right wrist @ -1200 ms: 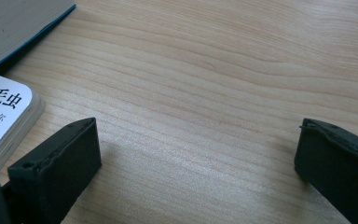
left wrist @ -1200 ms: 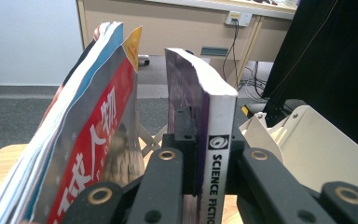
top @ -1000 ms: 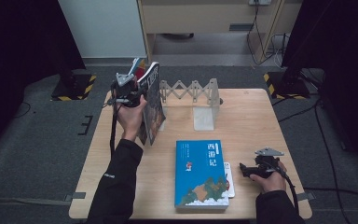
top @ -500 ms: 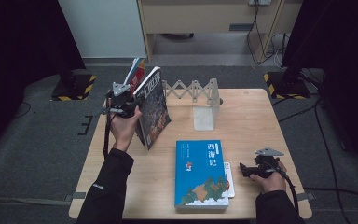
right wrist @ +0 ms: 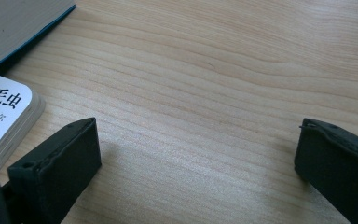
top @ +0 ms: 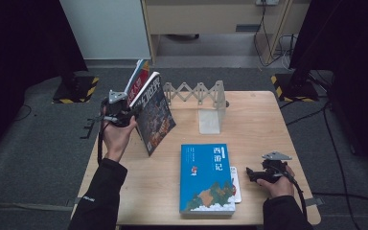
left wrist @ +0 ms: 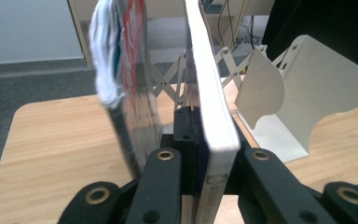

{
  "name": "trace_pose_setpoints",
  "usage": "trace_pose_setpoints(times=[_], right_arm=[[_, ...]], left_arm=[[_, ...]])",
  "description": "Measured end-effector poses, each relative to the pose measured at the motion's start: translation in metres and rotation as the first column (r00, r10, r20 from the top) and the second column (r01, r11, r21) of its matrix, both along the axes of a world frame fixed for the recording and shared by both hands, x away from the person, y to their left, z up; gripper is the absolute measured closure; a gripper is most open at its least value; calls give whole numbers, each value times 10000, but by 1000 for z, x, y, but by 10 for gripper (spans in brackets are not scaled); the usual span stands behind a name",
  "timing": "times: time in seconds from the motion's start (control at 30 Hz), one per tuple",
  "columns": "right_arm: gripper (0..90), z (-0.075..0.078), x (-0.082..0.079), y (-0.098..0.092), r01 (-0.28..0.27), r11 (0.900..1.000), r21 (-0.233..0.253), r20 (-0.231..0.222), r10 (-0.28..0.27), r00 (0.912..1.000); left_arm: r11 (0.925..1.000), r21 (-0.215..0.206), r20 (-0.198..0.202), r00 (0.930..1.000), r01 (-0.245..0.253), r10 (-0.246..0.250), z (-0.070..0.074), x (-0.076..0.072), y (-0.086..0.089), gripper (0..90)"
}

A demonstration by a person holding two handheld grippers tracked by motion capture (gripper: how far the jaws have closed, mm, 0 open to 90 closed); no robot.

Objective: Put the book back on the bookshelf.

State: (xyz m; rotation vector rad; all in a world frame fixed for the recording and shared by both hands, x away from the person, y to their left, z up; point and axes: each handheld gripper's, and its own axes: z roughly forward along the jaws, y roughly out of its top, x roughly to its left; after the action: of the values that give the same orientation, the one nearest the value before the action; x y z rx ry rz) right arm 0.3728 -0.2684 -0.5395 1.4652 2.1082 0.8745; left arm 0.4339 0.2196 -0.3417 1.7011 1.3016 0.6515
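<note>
My left gripper [top: 124, 114] is shut on the edge of a dark-covered book [top: 156, 115] that stands tilted at the table's left side. In the left gripper view the jaws clamp this book's white page edge [left wrist: 213, 116], with my left gripper [left wrist: 205, 161] low in the frame. A red and white book [top: 139, 77] leans just behind it and shows blurred as the red and white book [left wrist: 121, 70]. My right gripper [top: 255, 174] rests open near the front right, beside a blue book [top: 206, 176] that lies flat. My right gripper [right wrist: 198, 149] holds nothing.
A folding scissor rack [top: 194, 91] with a white bookend [top: 211, 119] stands at the back middle; the bookend [left wrist: 307, 93] is right of the held book. A small white book [top: 236, 185] pokes out under the blue one, its corner [right wrist: 4, 112] near my right jaws.
My left hand has moved left and slightly toward me with the dark book, which now tilts so more of its cover shows. The right gripper has not moved.
</note>
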Motion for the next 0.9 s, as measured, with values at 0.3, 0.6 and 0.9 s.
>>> trace_pose_setpoints(times=[0.3,0.6,0.9], right_arm=[[5,0,0,0,1,10000,0,-2,-1,10000],[5,0,0,0,-15,10000,-13,3,15,10000],[5,0,0,0,-2,10000,-2,5,2,10000]], left_arm=[[10000,40,-396,9992,-37,39,7,5,-4,783],[9997,206,-659,9978,-111,124,5,12,-16,815],[9988,420,-217,9994,-269,278,12,9,-21,819]])
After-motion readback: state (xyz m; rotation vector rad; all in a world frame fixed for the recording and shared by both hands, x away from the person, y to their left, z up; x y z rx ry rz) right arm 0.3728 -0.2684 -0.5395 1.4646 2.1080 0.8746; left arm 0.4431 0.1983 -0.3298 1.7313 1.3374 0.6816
